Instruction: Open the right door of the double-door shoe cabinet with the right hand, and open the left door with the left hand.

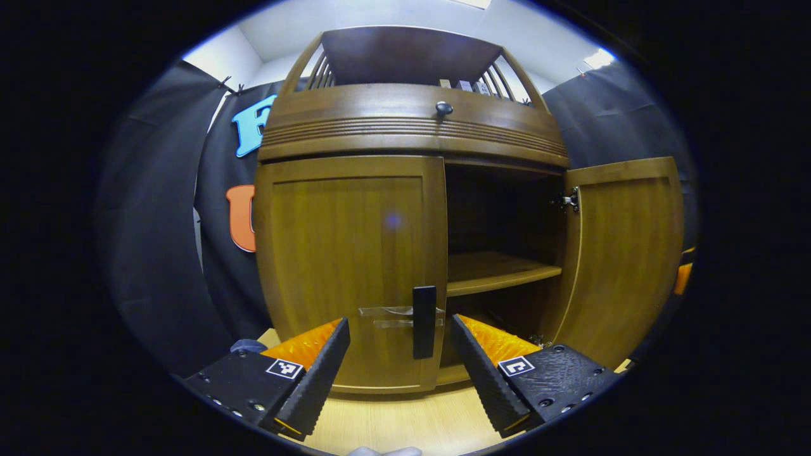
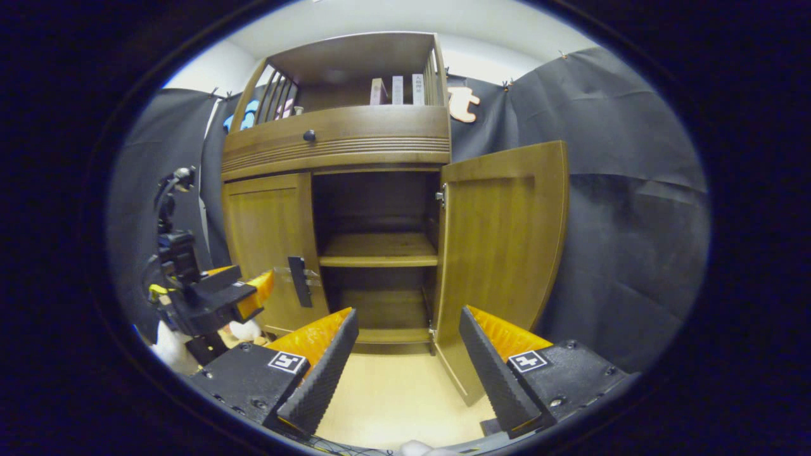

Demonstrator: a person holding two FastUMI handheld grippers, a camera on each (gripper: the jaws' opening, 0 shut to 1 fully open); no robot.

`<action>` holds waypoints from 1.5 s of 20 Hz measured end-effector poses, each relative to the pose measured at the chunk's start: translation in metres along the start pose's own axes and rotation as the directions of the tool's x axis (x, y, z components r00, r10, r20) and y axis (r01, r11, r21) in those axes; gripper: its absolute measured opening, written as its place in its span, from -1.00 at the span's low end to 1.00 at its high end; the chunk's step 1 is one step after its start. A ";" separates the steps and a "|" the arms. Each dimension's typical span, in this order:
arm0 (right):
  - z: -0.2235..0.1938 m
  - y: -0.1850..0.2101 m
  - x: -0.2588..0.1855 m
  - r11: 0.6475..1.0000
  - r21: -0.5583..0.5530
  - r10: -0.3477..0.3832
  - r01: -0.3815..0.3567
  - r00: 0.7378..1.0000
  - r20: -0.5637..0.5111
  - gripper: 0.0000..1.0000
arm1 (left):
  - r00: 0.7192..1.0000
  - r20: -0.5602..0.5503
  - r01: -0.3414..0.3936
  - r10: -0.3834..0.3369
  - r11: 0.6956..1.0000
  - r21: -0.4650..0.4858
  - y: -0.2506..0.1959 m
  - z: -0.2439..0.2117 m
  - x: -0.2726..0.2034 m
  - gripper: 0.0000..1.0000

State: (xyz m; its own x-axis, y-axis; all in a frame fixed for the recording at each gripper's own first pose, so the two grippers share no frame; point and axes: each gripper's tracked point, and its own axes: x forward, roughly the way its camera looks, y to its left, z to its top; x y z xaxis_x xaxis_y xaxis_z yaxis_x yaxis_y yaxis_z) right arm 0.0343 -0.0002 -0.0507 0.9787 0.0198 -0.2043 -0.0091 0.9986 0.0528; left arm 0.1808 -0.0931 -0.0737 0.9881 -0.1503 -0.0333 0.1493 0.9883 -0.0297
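Halfway mark: right door open, left door to go

Right door [image 2: 500,253] of the shoe cabinet [image 1: 412,126] stands swung wide, so I judge my right hand's share done. My right gripper [image 2: 405,354] hangs in front of the open compartment, fingers spread, holding nothing. Left door [image 1: 348,266] sits flush and closed. My left gripper [image 1: 399,361] is lined up just before its dark handle [image 1: 424,322], fingers parted to either side, gripping nothing yet. What remains: closing on that handle and pulling the door out

text: none legible | books [image 2: 398,90] on cabinet top: spines too small to read
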 end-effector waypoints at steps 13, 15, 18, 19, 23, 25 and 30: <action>-0.011 -0.027 -0.009 0.996 -0.065 -0.073 0.068 0.995 -0.070 1.00 | 1.000 -0.013 -0.008 0.007 1.000 -0.024 -0.020 -0.035 0.098 0.49; -0.013 -0.029 -0.010 0.996 -0.063 -0.072 0.067 0.994 -0.079 1.00 | 1.000 -0.009 -0.007 0.007 1.000 -0.002 -0.022 -0.035 0.100 0.35; -0.013 -0.030 -0.011 0.996 -0.059 -0.068 0.063 0.994 -0.081 1.00 | 1.000 -0.008 -0.009 0.009 1.000 0.013 -0.022 -0.036 0.104 -0.27; -0.014 -0.030 -0.012 0.996 -0.058 -0.066 0.061 0.994 -0.083 1.00 | 1.000 -0.002 -0.012 0.012 1.000 0.008 -0.023 -0.034 0.101 -0.17; -0.017 -0.031 -0.015 0.997 -0.054 -0.058 0.053 0.994 -0.091 1.00 | 1.000 -0.014 0.006 -0.006 1.000 -0.013 -0.023 -0.036 0.099 -0.47; -0.019 -0.032 -0.017 0.997 -0.050 -0.057 0.052 0.994 -0.095 1.00 | 1.000 -0.018 0.020 -0.020 1.000 -0.016 -0.024 -0.037 0.093 -0.46; -0.022 -0.033 -0.022 0.998 -0.038 -0.049 0.045 0.994 -0.098 1.00 | 0.999 -0.017 0.035 -0.035 0.999 -0.015 -0.022 -0.038 0.074 -0.47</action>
State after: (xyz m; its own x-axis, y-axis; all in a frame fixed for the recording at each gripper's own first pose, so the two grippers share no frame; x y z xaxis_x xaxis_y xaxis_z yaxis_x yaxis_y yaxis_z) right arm 0.0089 -0.0322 -0.0696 0.9530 -0.0240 -0.3019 0.0273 0.9996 0.0067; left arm 0.2489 -0.1272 -0.1135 0.9815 -0.1851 -0.0492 0.1828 0.9821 -0.0462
